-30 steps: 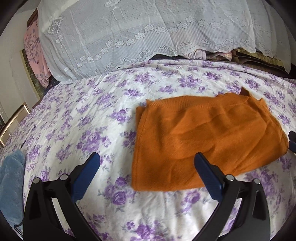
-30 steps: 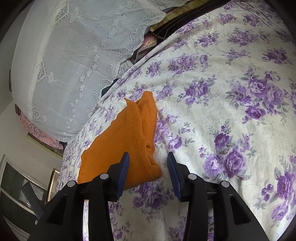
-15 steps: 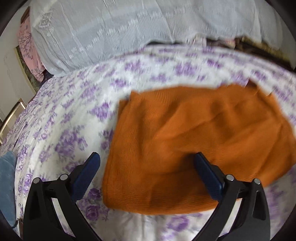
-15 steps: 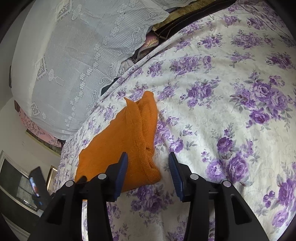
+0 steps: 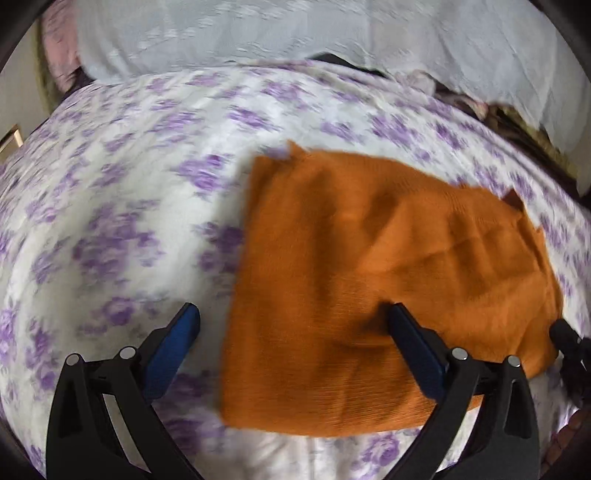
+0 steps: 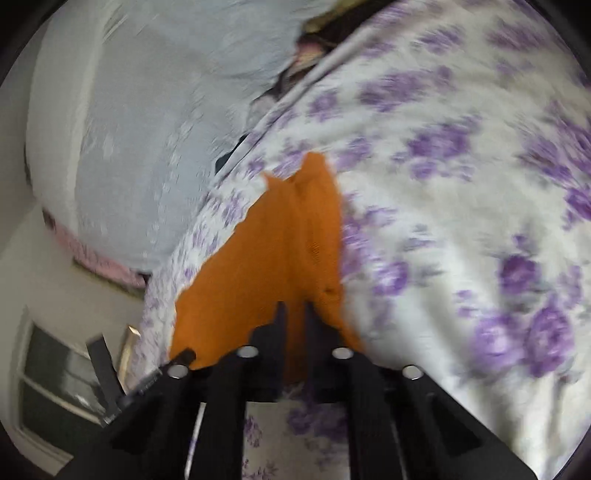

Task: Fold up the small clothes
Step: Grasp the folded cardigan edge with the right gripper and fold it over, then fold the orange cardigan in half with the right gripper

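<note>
An orange knit garment (image 5: 388, 280) lies folded flat on the floral bedsheet (image 5: 122, 229). My left gripper (image 5: 291, 314) is open wide and low over the garment's near left part. Its left finger (image 5: 177, 339) is over the sheet and its right finger (image 5: 413, 343) over the cloth. In the right wrist view the garment (image 6: 273, 251) stretches away from me. My right gripper (image 6: 295, 314) is closing, its jaws almost together with the garment's near right edge pinched between them. That gripper shows as a dark shape (image 5: 569, 343) at the garment's right corner in the left wrist view.
A pale lace cover (image 5: 295, 33) over piled bedding lines the far side of the bed. Dark and pink cloths (image 6: 306, 51) poke out under it. A pink floral cloth (image 6: 96, 262) and a wall lie beyond the bed's left end.
My right gripper's jaws went from open around the garment's near corner to pinched on it. My left gripper moved lower, and the garment's left edge now lies between its fingers.
</note>
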Tool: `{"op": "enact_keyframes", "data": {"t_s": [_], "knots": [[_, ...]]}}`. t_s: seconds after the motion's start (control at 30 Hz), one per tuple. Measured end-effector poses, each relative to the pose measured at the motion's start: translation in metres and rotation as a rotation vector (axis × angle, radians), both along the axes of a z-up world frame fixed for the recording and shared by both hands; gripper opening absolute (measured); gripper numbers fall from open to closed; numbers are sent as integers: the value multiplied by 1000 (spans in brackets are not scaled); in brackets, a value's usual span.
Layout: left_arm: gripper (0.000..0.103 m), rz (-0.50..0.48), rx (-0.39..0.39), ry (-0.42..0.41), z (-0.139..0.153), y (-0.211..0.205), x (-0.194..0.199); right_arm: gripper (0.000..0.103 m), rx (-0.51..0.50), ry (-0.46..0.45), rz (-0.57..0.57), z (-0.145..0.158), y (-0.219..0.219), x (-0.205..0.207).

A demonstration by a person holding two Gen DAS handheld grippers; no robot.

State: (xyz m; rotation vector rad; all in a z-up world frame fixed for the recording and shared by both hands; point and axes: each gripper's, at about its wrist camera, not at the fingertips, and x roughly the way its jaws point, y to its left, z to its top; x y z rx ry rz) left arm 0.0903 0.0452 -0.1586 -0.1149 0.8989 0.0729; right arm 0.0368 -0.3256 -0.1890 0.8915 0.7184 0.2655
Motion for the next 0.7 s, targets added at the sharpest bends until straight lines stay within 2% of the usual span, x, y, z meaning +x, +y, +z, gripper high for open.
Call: {"op": "enact_keyframes", "data": {"t_s": [0.03,0.1,0.13,0.17,0.23,0.3,0.47,0.57,0.63,0.7], "knots": [[99,33,13,-33,6,5,-5,9,2,-11,-22,3,-4,-4],[99,57,23,-76,15,9,-11,25,-39,-46,-60,15,-7,-11],[99,53,13,-88,18,10,-13,43,-58,-64,-66,21,-7,-11],[99,44,1,-91,20,10,-14,52,-70,-70,-67,24,-7,-10],[99,10,-19,-83,21,4,-16,53,-123,-60,-58,29,-6,1],[99,-39,-6,-69,19,-10,-18,53,-155,-34,-49,32,-8,14],[99,-157,108,-86,22,-53,-30,54,-127,25,-11,25,-19,55],[99,-231,120,-101,27,-76,-39,55,-114,45,26,18,-17,73],[99,-267,172,-129,29,-94,-45,56,-106,51,51,11,-15,79],[99,-292,261,-166,29,-116,-51,56,-111,33,91,10,-12,85]]}}
